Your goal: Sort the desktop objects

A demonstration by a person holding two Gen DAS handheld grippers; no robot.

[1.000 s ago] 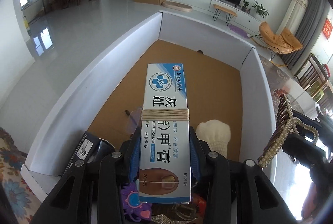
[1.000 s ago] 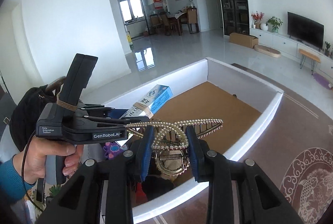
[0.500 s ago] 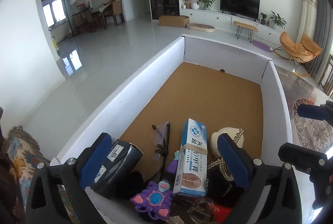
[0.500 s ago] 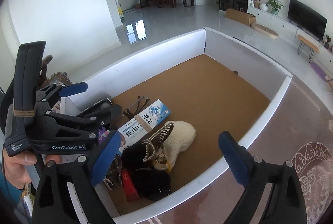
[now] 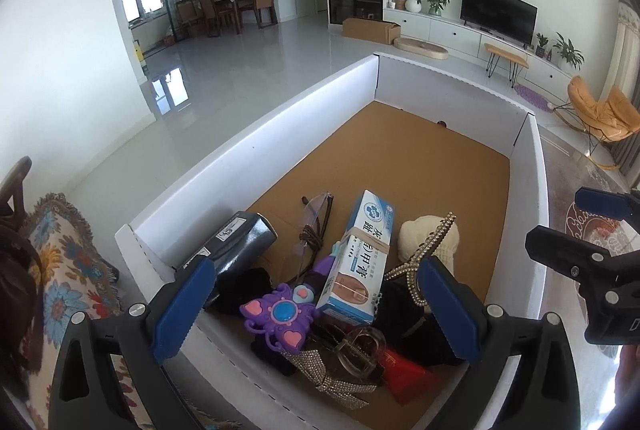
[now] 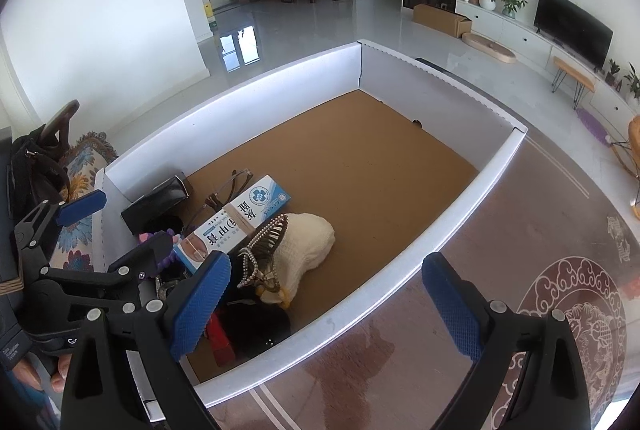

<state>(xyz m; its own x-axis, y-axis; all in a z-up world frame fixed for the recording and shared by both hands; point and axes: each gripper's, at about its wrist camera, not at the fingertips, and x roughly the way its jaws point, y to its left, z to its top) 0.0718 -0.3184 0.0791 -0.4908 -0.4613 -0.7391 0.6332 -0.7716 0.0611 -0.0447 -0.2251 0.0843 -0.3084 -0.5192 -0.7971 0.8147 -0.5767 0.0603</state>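
Blue pads on my left gripper (image 5: 316, 306) have just been opening and now stand wide apart with nothing pressed between them; they hang over the near end of the white-walled box (image 5: 256, 150). My right gripper (image 6: 324, 306) has likewise just been opening, and its pads are spread, one over the box's near corner and one over the brown patterned counter (image 6: 520, 230) outside the wall.

Below my left gripper, in the lower middle of its frame, lies the cream box (image 5: 360, 258): long, white and light blue, printed with dark characters and a toe photo at its near end, with a rubber band round its middle. It rests tilted on the pile, leaning on the purple toy (image 5: 280, 314). Just right of it the beaded hair clip (image 5: 424, 254) lies across a cream knitted item (image 5: 424, 234). Left of the box are clear glasses (image 5: 312, 230) and a dark glossy case (image 5: 236, 246). The box's far cardboard floor (image 5: 420, 166) fills the frame's centre.
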